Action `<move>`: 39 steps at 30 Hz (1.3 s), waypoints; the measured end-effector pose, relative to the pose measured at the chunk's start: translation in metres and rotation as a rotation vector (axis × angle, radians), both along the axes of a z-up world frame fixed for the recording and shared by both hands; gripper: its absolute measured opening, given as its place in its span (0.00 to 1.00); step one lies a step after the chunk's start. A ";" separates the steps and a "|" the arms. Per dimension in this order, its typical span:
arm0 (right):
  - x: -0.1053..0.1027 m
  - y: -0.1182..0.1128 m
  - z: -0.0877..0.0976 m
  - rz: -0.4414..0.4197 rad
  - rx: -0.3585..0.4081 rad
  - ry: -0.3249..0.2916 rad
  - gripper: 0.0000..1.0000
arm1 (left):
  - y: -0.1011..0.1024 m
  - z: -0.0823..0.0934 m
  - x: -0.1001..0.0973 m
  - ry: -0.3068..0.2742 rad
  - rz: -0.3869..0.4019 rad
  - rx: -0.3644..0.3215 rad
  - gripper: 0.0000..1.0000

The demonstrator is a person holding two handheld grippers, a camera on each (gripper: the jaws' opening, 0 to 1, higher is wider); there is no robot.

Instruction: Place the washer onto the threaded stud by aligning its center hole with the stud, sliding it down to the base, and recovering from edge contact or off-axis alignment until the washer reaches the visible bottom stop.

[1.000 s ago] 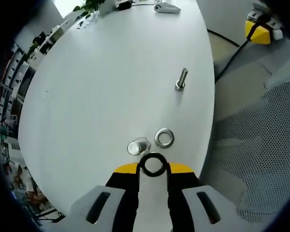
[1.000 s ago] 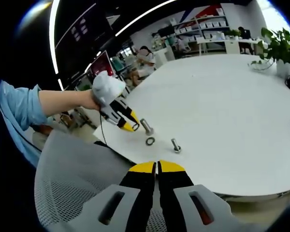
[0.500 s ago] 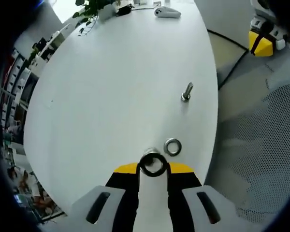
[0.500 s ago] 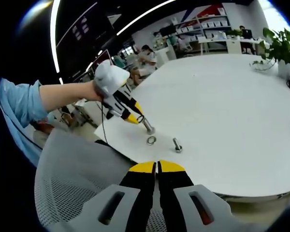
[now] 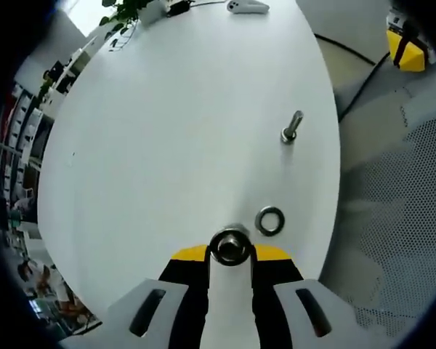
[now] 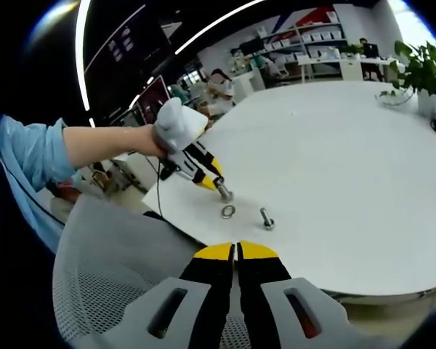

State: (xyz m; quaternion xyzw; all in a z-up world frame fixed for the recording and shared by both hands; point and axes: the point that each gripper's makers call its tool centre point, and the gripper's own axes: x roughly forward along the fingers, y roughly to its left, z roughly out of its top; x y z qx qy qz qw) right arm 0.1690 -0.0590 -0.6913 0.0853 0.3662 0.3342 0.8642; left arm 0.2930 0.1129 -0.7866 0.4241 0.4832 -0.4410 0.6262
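My left gripper [image 5: 231,256] is shut on a dark metal washer [image 5: 216,251], holding it flat at its yellow tips. The threaded stud [image 5: 231,246] shows end-on through the washer's hole, roughly centred. In the right gripper view the left gripper [image 6: 208,181] slants down over the upright stud [image 6: 223,192] near the table's edge. I cannot tell how far down the stud the washer sits. My right gripper [image 6: 237,251] is shut with nothing in it, hanging off the table over a chair.
A loose washer [image 5: 269,220] and a second bolt [image 5: 291,128] lie on the white table [image 5: 174,109], to the right of the stud. A grey mesh chair [image 6: 109,269] stands close to the edge. A hand and blue sleeve [image 6: 29,160] hold the left gripper. A plant [image 6: 421,73] stands far back.
The left gripper moved sideways with the washer until the stud, earlier to the left of the ring, lies under its hole. The right gripper stayed still.
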 end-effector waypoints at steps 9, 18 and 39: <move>-0.001 0.001 0.000 0.006 0.000 0.002 0.05 | 0.001 -0.021 0.001 0.025 0.010 0.026 0.19; -0.001 0.001 -0.001 0.006 0.001 0.006 0.05 | 0.001 -0.040 -0.001 0.048 0.026 0.044 0.19; 0.000 0.002 0.000 0.011 0.015 0.004 0.05 | 0.001 -0.040 -0.002 0.081 0.081 0.037 0.19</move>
